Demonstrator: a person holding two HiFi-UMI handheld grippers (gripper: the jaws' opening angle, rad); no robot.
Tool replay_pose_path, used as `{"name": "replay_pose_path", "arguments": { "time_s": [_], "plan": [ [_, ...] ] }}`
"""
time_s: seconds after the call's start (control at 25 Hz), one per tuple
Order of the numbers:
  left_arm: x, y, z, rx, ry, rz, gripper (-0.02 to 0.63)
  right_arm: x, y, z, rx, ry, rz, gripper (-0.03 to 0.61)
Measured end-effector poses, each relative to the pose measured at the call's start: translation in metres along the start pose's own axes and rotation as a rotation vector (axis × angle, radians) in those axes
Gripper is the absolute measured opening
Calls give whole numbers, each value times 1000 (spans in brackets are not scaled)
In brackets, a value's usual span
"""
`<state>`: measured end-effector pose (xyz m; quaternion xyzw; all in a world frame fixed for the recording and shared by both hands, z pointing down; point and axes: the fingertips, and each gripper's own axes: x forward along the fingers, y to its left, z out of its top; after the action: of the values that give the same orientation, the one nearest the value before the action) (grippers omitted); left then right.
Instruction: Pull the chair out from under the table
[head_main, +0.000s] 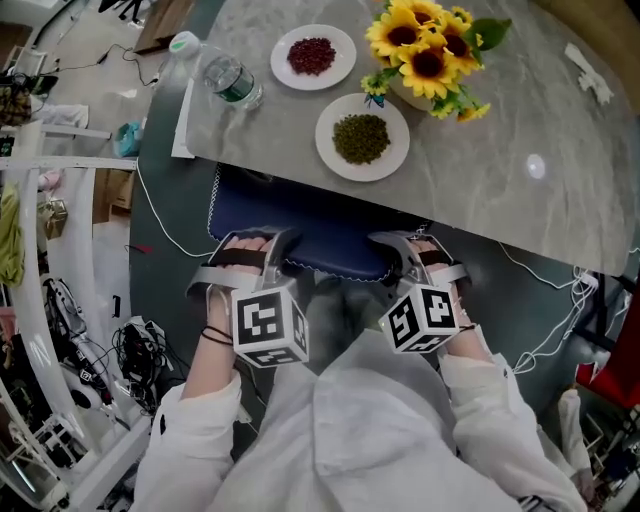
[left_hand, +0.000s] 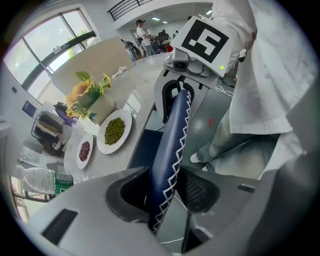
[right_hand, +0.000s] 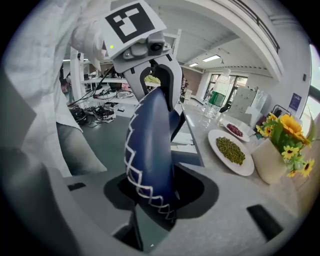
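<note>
Navy padded chair back (head_main: 300, 235), edged with white zigzag stitching, fills the gap between the fingers of both grippers. Seen from above, the left gripper (head_main: 245, 248) and right gripper (head_main: 415, 250) each pinch its top edge, one near each end, so the edge's long axis runs from one grip to the other. Beyond the fingertips, the rest of the chair is tucked under the grey stone table (head_main: 520, 200). The pull would likely come straight back toward the person, shared evenly by both hands.

the chair back (head_main: 300, 235) looks like smooth, faintly shiny navy leather (real or imitation, cannot tell) with white zigzag stitching along 1 edge. the table top (head_main: 520, 110) looks like matt grey marbled stone. the bottle (head_main: 228, 78) is clear plastic.
</note>
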<state>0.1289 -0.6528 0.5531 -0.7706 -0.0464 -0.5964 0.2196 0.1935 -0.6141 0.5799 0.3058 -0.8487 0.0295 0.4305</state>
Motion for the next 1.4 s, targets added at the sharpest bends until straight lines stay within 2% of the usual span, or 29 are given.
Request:
{"name": "replay_pose_path", "arguments": {
  "time_s": [0.28,0.6,1.12,1.4],
  "plan": [
    [-4,-13,-3,23,8,-40,135,1,12,0,-16,37,18,144],
    [-20,-52,-16,24,21,-45,132,-4,55,11,2,27,11,144],
    [-63,-170,-45,-3,24,-54,135,-20,173,34,-1,23,-1,144],
    [-90,-245,-53,-28,47,-79,134,-37,247,41,-15,34,41,144]
  ]
}}
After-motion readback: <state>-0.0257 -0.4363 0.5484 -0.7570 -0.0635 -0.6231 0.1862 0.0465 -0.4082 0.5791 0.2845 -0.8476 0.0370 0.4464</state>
